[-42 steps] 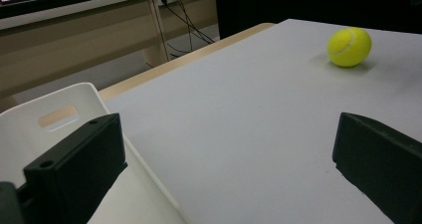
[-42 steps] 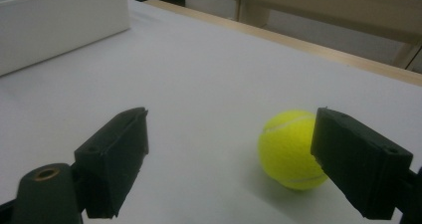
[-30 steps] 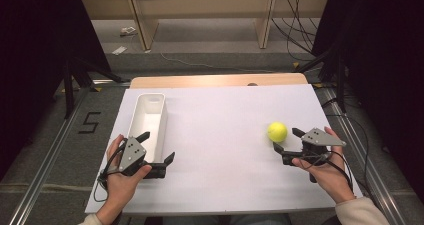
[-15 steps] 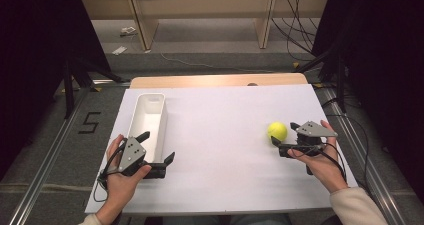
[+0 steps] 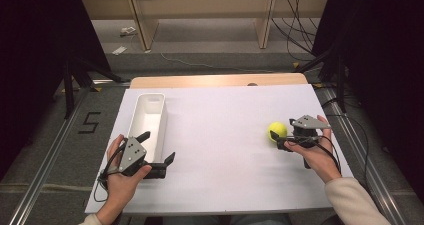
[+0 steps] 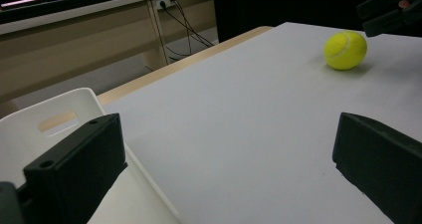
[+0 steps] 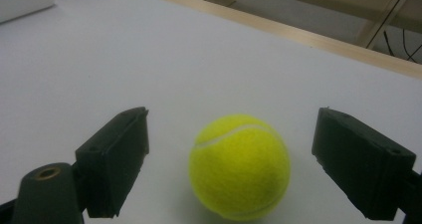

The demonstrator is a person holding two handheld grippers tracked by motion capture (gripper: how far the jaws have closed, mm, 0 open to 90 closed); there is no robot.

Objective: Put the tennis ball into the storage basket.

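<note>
Two spread jaws of the right gripper (image 7: 231, 159) flank the tennis ball (image 7: 240, 167) at the table's right, gripping nothing; the left gripper (image 5: 157, 155), also gaping and empty, sits far off.

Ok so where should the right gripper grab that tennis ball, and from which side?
Across its widest middle. The tennis ball is round and sits free on the white table, so any level pinch works. The right gripper already straddles it from the person's right with open jaws, one on each side; close there, centred so it won't squirt out.
</note>
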